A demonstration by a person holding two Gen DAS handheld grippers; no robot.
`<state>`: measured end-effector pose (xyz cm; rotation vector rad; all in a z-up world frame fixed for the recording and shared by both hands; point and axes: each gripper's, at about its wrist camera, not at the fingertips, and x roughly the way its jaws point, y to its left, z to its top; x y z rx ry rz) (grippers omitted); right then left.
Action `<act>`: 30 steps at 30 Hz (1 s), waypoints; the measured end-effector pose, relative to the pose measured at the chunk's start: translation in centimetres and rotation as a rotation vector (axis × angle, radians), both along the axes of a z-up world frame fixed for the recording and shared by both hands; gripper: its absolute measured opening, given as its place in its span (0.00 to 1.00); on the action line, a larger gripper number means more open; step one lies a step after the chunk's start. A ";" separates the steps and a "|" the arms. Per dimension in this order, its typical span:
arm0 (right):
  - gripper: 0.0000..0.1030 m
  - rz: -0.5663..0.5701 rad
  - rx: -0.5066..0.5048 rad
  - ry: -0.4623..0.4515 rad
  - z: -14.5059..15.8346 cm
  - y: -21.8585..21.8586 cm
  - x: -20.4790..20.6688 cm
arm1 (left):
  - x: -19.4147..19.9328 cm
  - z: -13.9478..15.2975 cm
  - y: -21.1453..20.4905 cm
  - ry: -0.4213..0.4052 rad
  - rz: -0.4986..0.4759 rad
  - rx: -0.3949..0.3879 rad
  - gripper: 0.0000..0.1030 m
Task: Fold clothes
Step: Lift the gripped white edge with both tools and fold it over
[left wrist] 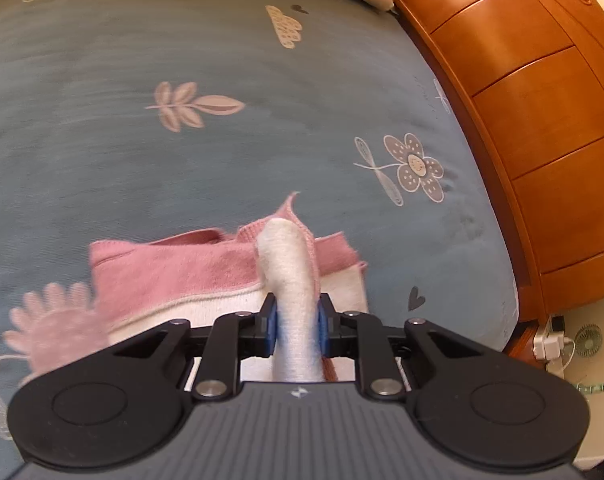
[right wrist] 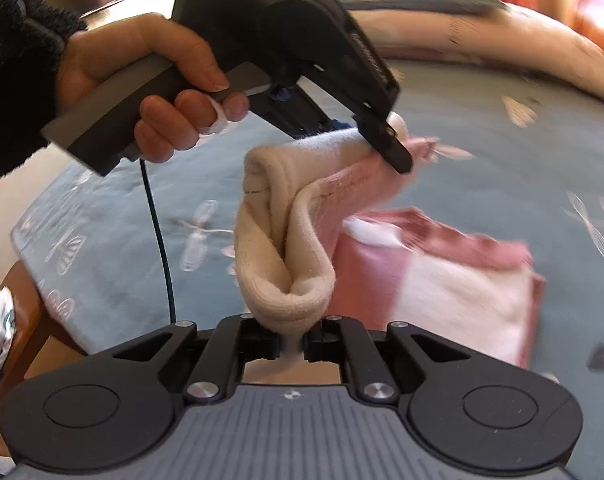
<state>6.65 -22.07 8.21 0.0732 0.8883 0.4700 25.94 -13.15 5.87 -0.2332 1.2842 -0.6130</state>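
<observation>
A cream and pink knitted garment (right wrist: 286, 236) is held up above the bed by both grippers. In the right wrist view, the right gripper (right wrist: 293, 346) is seen almost closed, and a thin fold of the cream part of the garment is pinched between its jaws. From there the fabric rises in a thick rolled loop and goes up to the left gripper (right wrist: 394, 148), which is seen from the side at the upper middle. This gripper is carried by a hand (right wrist: 154, 88) with a black fluffy sleeve (right wrist: 18, 80), and a dark cable (right wrist: 158, 232) hangs down from its handle. Its fingers are closed on the far end of the garment, where the cream part meets the pink part.

In the left wrist view, the left gripper (left wrist: 297, 320) is seen with its blue pads (left wrist: 271, 326) pressed on both sides of a cream roll of the garment (left wrist: 290, 272), with only a narrow gap between the jaws, filled by the fabric.

Below the held piece, a folded pink and white cloth (right wrist: 454, 280) is lying flat on the blue-grey bedcover (left wrist: 182, 160), which is printed with flowers and leaves. A wooden headboard (left wrist: 522, 100) is seen at the right side of the bed, and a pale pillow (right wrist: 482, 40) is lying at the far end
</observation>
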 end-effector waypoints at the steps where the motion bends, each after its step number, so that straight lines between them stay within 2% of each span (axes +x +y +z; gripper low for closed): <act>1: 0.11 -0.021 0.005 0.012 -0.2 -0.9 -0.1 | 0.0 -0.4 -0.9 -0.002 -0.002 0.002 0.17; 13: 0.11 -0.209 0.058 0.142 -3.2 -8.1 -0.9 | -1.0 -4.3 -9.5 -0.042 -0.084 0.049 0.17; 17: 0.11 -0.276 0.116 0.213 -4.8 -9.6 -1.2 | -1.3 -5.8 -11.1 -0.047 -0.093 0.071 0.17; 24: 0.11 -0.342 0.166 0.277 -6.5 -11.3 -2.0 | -1.6 -7.7 -12.5 -0.053 -0.105 0.097 0.17; 26: 0.11 -0.372 0.217 0.312 -7.2 -12.2 -2.0 | -2.0 -8.0 -12.8 -0.068 -0.121 0.107 0.18; 27: 0.11 -0.388 0.251 0.333 -7.8 -12.8 -2.0 | -2.1 -8.2 -13.0 -0.076 -0.129 0.112 0.20; 29: 0.13 -0.419 0.318 0.372 -8.9 -14.0 -2.0 | -2.3 -8.3 -13.4 -0.096 -0.159 0.108 0.36; 30: 0.14 -0.432 0.349 0.390 -9.4 -14.5 -2.0 | -2.5 -8.2 -13.7 -0.110 -0.174 0.106 0.37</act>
